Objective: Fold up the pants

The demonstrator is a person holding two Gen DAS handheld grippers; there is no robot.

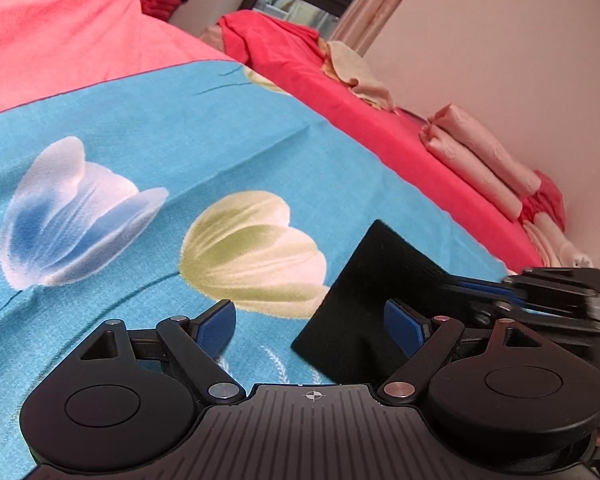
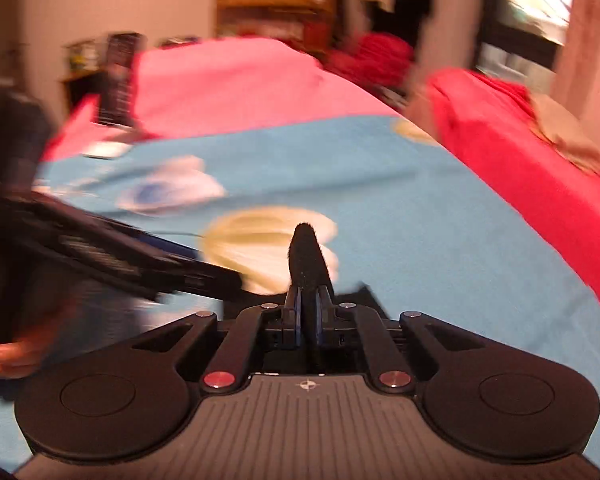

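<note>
The left gripper (image 1: 310, 326), a black two-finger tool with blue pads, has its jaws spread wide and nothing clamped between them; it sits low over a turquoise bed sheet printed with large white, blue and yellow-green tulips (image 1: 148, 148). The black fabric pants (image 1: 374, 280) lie at the lower right of the left wrist view, one corner raised in a flat pointed flap above the sheet, just beside the left gripper's right-hand blue pad (image 1: 404, 326). The right gripper (image 2: 309, 312) has its jaws drawn narrow and pinches a fold of the same black pants (image 2: 306, 252), which stands up from between the pads as a dark rounded peak. In the left wrist view the right gripper (image 1: 512, 292) enters from the right edge and meets the raised cloth. The right wrist view is blurred; in it the left gripper's dark body (image 2: 112, 256) crosses from the left. Beyond the sheet lie a pink blanket (image 1: 60, 36), a red bed cover (image 1: 340, 92) and a stack of folded pale pink cloths (image 1: 480, 160) beside the wall.
</note>
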